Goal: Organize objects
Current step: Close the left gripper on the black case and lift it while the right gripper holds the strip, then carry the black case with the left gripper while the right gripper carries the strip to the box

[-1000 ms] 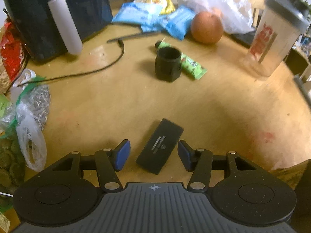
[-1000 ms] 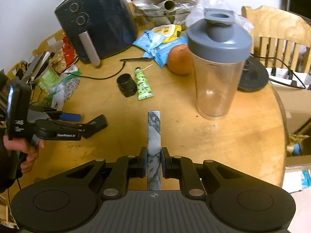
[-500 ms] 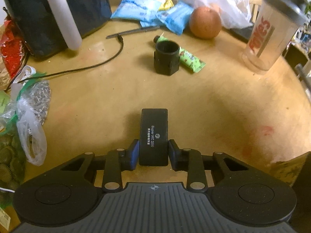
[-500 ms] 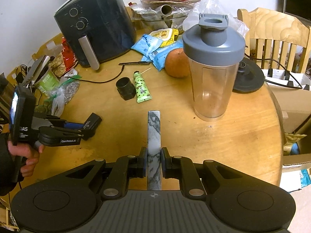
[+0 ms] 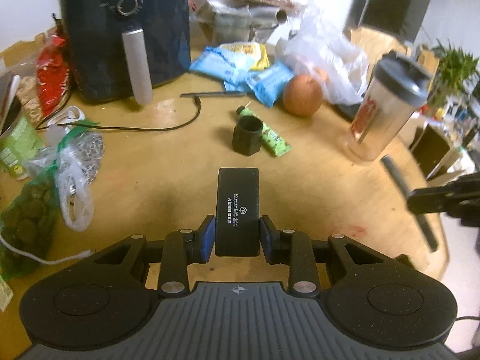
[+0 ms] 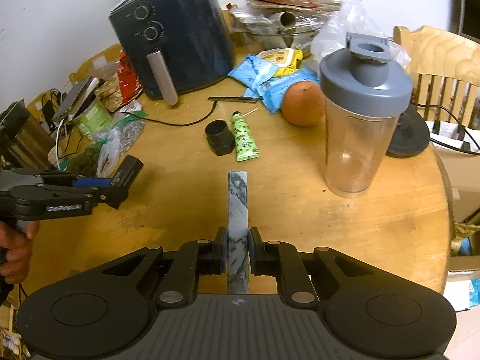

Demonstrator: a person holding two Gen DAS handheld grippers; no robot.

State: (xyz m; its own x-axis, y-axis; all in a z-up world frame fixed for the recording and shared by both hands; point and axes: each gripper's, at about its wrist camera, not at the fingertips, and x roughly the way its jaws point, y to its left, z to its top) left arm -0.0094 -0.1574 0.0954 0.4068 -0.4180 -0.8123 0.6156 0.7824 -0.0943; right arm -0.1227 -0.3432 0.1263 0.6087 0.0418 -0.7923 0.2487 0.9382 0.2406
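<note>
— While the left gripper (image 5: 237, 235) is clamped on that black box (image 5: 237, 210), can you tell where the box sits?

— Between the blue pads (image 5: 208, 235), flat side up, white lettering along its top. From the right wrist view it hangs in the air over the left part of the round wooden table (image 6: 300, 192), clear of the surface, casting a shadow on the wood.

— And the right gripper (image 6: 238, 253)?

— Closed tight on a grey marbled slab (image 6: 238, 210), held on edge, sticking straight forward over the table's middle.

— What lies ahead of them?

— A short black cup (image 5: 247, 133) stands upright near the centre, with a green tube (image 5: 274, 141) lying just beside it, touching or nearly so. Farther back sits an orange fruit (image 5: 302, 94) next to blue snack packets (image 5: 258, 79). A clear shaker bottle (image 6: 360, 117) with a grey lid stands upright to the right.

— The left side?

— A dark air fryer (image 6: 177, 42) at the back, a black cable (image 5: 156, 126) trailing across the wood, and plastic bags (image 5: 57, 180) piled at the left edge. A wooden chair (image 6: 441, 60) stands behind the table on the right.
</note>
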